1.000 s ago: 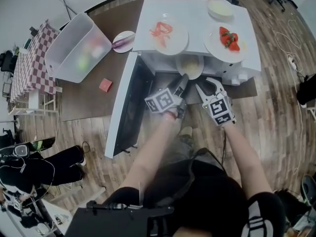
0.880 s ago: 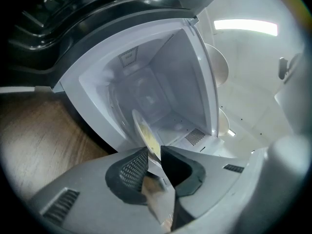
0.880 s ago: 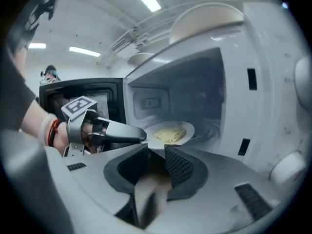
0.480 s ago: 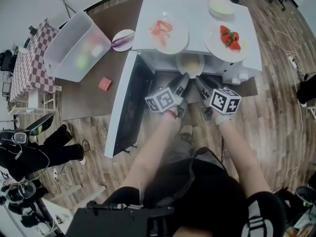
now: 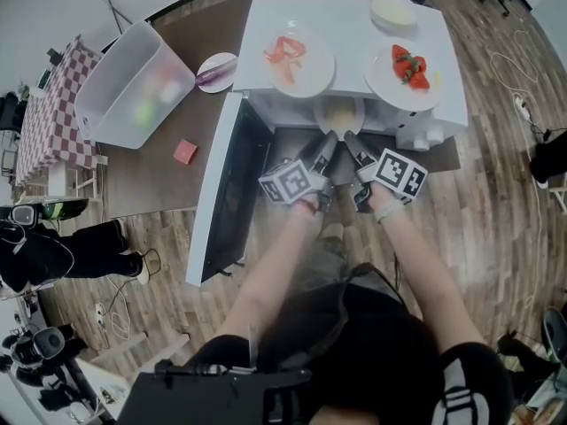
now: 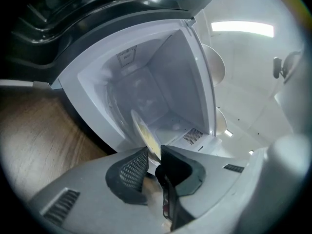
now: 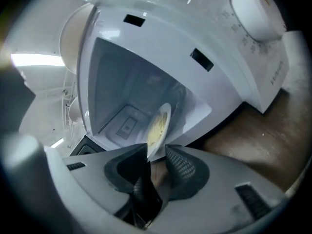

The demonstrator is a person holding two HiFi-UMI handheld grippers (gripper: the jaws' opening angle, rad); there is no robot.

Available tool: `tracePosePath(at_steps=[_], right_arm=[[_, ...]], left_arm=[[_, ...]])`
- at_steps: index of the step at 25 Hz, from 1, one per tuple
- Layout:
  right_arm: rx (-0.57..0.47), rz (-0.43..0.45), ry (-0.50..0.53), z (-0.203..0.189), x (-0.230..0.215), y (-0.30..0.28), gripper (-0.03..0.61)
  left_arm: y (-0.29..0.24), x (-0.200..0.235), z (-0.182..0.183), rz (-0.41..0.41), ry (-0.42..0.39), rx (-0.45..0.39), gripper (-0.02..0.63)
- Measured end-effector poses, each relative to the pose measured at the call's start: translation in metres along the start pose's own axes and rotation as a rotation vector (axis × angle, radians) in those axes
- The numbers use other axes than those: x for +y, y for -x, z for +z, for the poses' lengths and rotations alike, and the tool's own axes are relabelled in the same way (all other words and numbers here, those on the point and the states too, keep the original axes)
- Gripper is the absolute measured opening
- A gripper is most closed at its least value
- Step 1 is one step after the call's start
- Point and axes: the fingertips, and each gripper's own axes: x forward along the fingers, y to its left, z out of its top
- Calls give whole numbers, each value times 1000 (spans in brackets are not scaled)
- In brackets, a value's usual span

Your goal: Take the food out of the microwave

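The plate (image 5: 340, 114) of yellowish food is sitting right in the mouth of the microwave (image 5: 354, 20), with the door (image 5: 215, 197) swung wide open off to the microwave's left. The left gripper (image 6: 153, 153) is clamped on the plate's near rim, and its jaws just squeezed in a touch. The right gripper (image 7: 157, 151) has the rim between its jaws too, but they just eased wider and one pad looks clear of it, so no real hold there. There's a strawberry plate (image 5: 394, 91) on top of the microwave.
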Motion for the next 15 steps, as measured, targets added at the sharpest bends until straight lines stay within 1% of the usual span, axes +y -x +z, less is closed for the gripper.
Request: tracePosePath(at_steps=[2, 4, 6, 9, 11, 15], right_arm=[[-1, 9, -21, -2, 2, -2, 123], [-4, 11, -48, -3, 2, -3, 120], [-10, 16, -79, -5, 1, -3, 106], [-18, 30, -117, -7, 0, -3, 88], [-13, 27, -127, -9, -1, -3, 77], [-7, 9, -117, -13, -3, 1, 67]], left_arm=[[0, -3, -2, -11, -1, 4, 80], [0, -4, -3, -14, -19, 8, 67], [2, -5, -3, -15, -26, 10, 64], [4, -3, -4, -15, -4, 8, 66], [6, -2, -7, -8, 13, 6, 66], [10, 0, -14, 19, 13, 2, 67]])
